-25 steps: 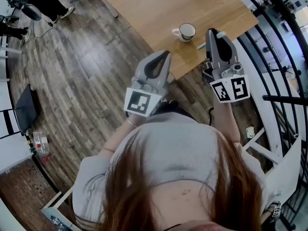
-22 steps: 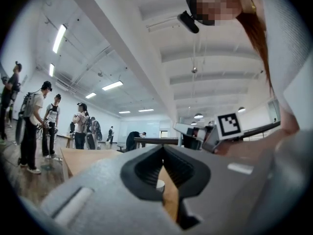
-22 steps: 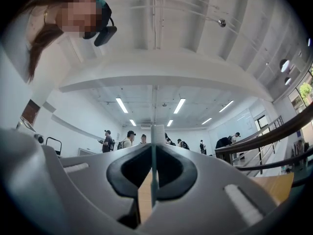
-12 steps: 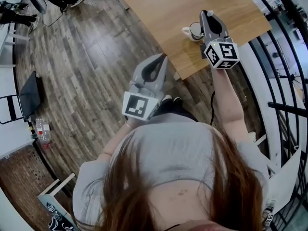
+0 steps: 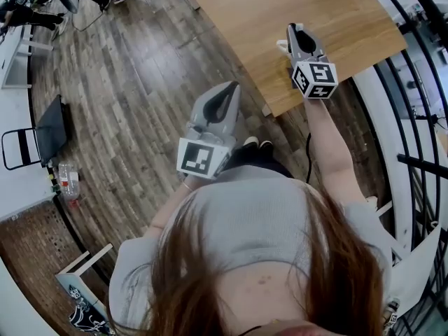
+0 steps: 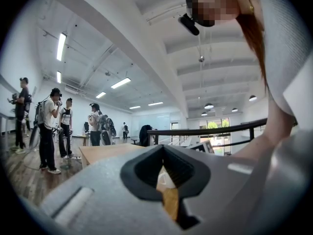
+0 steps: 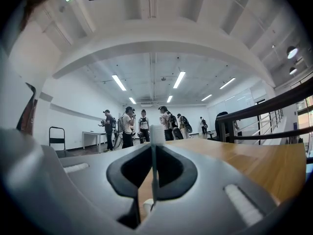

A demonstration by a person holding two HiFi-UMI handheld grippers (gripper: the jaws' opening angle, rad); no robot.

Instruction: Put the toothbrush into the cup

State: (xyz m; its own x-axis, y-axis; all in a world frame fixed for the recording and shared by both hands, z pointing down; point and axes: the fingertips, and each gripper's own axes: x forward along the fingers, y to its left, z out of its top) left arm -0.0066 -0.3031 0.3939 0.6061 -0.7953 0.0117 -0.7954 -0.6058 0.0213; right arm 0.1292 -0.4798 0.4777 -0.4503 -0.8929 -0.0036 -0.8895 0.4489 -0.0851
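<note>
Toothbrush now over cup

Two grippers, one toothbrush, one cup, one table.

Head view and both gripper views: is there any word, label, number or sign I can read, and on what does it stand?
No text is legible in any view.
Left tongs and right tongs: their marker cubes show black-and-white square patterns, no letters.
Bottle on the floor: label too small to read.
White stand at lower left: print too blurred to read.
</note>
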